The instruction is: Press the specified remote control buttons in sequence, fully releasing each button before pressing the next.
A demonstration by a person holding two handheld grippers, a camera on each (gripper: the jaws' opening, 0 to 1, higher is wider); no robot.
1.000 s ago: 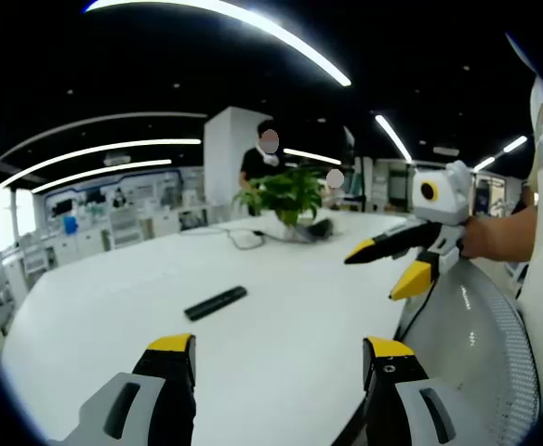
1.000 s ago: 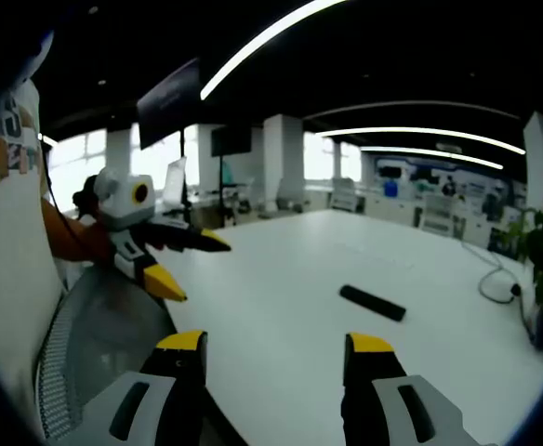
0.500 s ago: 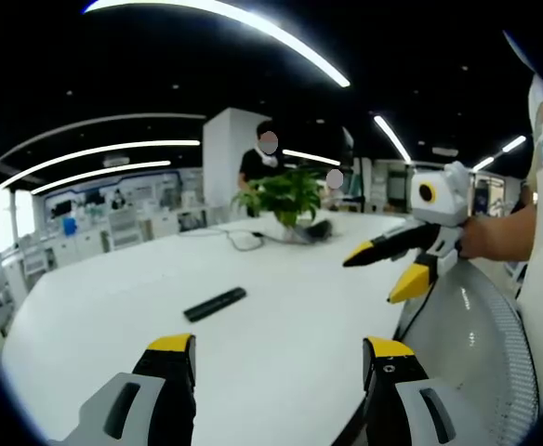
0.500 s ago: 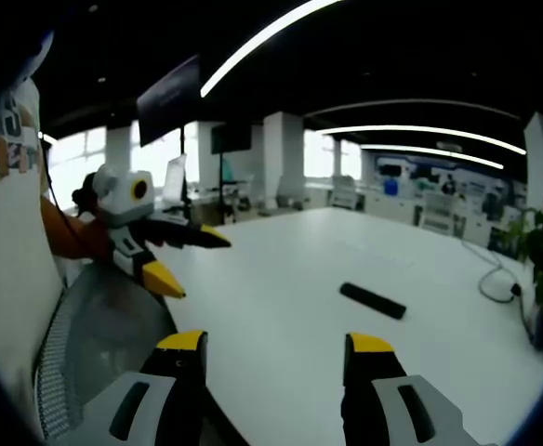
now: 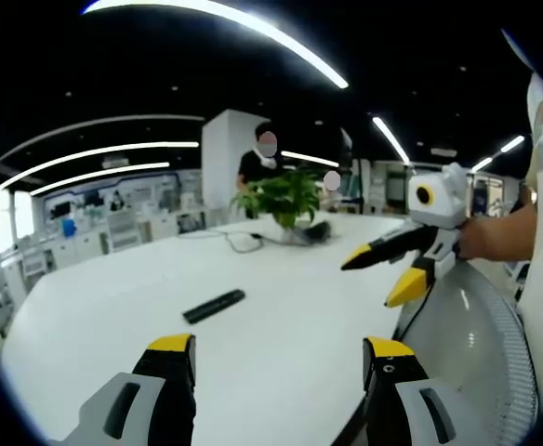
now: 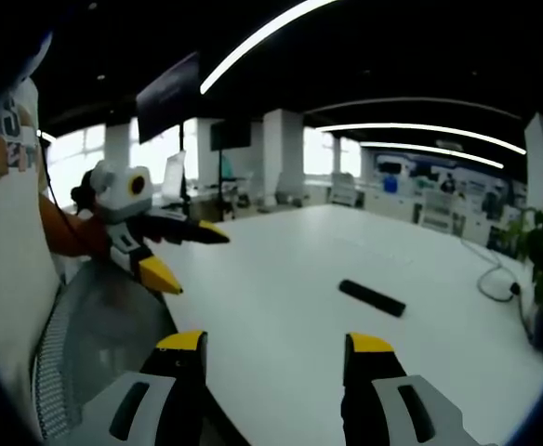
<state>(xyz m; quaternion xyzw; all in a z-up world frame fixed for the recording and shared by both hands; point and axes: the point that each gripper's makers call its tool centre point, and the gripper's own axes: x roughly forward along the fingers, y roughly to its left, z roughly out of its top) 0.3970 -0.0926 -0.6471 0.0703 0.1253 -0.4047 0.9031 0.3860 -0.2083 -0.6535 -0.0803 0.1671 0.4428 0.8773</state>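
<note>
A black remote control (image 5: 215, 304) lies flat on the white table (image 5: 281, 279), ahead and slightly left of my left gripper (image 5: 276, 358). That gripper is open and holds nothing. The right gripper (image 5: 372, 275) comes in from the right above the table's edge, open, held by a person's hand. In the right gripper view the remote control (image 6: 372, 298) lies ahead and to the right of my right gripper (image 6: 276, 350), which is open and empty. The left gripper (image 6: 188, 254) hangs open at the left, above the table's near edge.
A potted green plant (image 5: 284, 194) and a cable (image 5: 245, 238) sit at the table's far side. A grey mesh chair (image 5: 481, 344) stands by the table's rim. A person (image 5: 260, 160) stands beyond the plant. The person's white shirt (image 6: 6, 232) is close at the left.
Each gripper, seen from the other's view, has drifted slightly. The remote control has not moved.
</note>
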